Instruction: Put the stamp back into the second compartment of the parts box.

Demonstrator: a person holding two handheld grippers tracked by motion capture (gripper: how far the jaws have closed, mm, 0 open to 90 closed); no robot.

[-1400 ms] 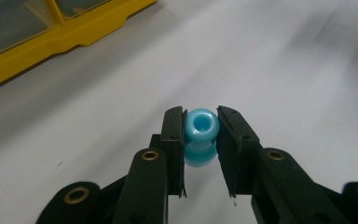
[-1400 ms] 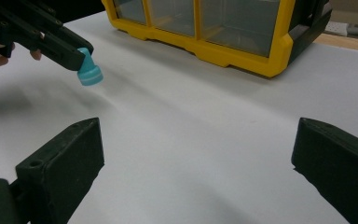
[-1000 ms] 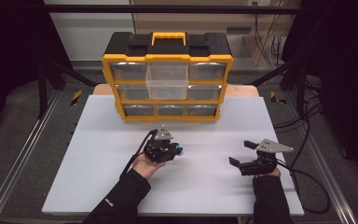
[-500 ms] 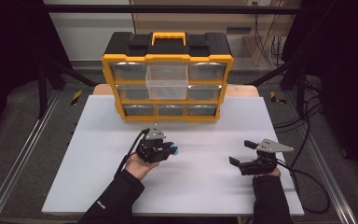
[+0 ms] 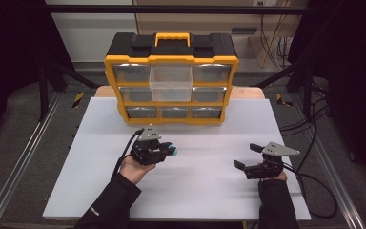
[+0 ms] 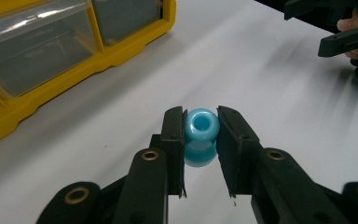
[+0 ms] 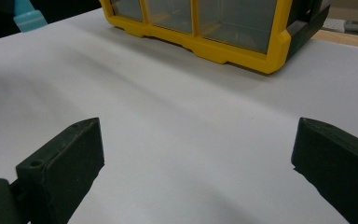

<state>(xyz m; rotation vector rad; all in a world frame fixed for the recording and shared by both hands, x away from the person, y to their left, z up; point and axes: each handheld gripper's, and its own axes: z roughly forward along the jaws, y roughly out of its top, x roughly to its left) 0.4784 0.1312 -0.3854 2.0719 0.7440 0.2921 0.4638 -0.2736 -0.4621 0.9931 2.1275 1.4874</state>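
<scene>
A glossy blue bead [image 6: 201,132] is clamped between the jaws of the left tongs [image 5: 159,151], held above the white counter [image 5: 200,191] in front of the yellow drawer organizer [image 5: 171,76]. Farther right of the organizer, the right tongs [image 5: 248,157] are held wide apart, gripping nothing.

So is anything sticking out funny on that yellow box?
Yes. One drawer, in the top row's middle of the box, is pulled out past the others and looks empty. Nothing is spilled or broken. The left gripper holds a blue bead between its jaws.
</scene>
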